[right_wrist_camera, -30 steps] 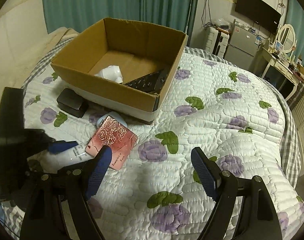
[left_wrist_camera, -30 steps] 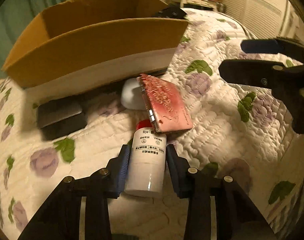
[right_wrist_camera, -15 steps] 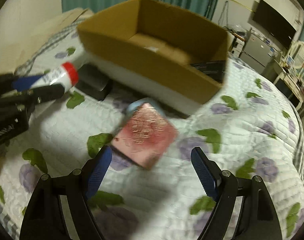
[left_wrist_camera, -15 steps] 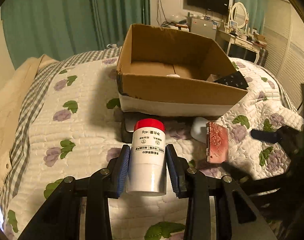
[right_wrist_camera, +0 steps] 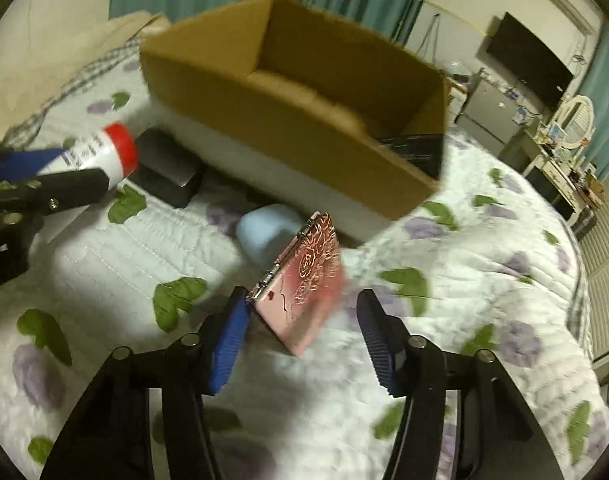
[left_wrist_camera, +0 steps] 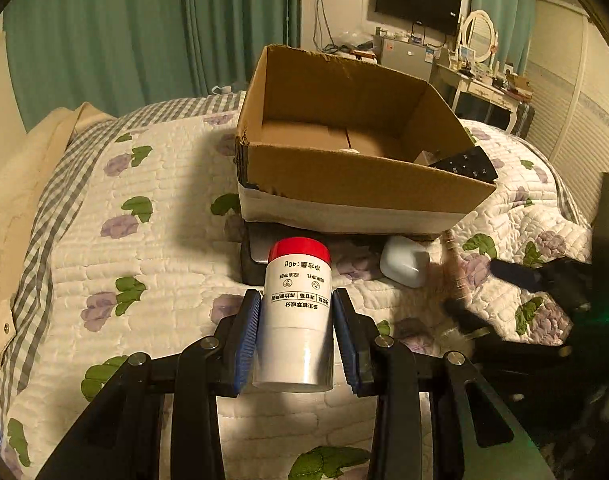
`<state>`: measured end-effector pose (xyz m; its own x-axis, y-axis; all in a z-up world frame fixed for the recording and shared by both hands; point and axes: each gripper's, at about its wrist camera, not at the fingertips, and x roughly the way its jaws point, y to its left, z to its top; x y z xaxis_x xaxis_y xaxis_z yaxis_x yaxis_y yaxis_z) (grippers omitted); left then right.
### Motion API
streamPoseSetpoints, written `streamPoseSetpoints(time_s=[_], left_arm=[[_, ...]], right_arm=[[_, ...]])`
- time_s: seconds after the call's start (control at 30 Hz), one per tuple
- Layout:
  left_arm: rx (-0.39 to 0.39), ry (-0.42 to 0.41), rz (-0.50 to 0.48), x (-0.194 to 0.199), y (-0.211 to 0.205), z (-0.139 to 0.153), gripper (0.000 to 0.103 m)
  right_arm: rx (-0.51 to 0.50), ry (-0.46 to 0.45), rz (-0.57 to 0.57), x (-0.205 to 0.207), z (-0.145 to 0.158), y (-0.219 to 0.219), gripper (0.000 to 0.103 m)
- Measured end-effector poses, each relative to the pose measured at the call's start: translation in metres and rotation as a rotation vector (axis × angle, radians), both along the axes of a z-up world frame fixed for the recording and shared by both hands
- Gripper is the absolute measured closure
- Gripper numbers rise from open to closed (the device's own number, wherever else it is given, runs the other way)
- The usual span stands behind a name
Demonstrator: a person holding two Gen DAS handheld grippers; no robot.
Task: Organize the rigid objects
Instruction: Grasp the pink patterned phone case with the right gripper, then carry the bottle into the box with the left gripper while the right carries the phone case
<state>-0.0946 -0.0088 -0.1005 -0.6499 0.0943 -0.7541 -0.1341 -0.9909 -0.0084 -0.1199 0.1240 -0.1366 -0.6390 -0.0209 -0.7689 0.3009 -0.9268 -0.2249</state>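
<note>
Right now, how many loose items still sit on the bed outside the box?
3: black case against the box, pale blue case beside it, pink case between the right gripper's fingers. More may be hidden.

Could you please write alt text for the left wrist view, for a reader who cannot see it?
The left tool grips a white bottle with a red cap above a floral quilt. Ahead sits an open cardboard box holding a black remote, with a small white case in front.

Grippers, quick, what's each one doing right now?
Left gripper: shut on the white bottle.
Right gripper: open, fingers either side of the pink case, not clamped.
</note>
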Motion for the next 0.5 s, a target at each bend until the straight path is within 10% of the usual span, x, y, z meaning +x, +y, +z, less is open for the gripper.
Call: streamPoseSetpoints(time_s=[0.5], left_arm=[[-0.001, 0.02, -0.006, 0.005, 0.005, 0.006, 0.067]], right_arm=[[-0.202, -0.068, -0.075, -0.021, 0.001, 0.034, 0.093]])
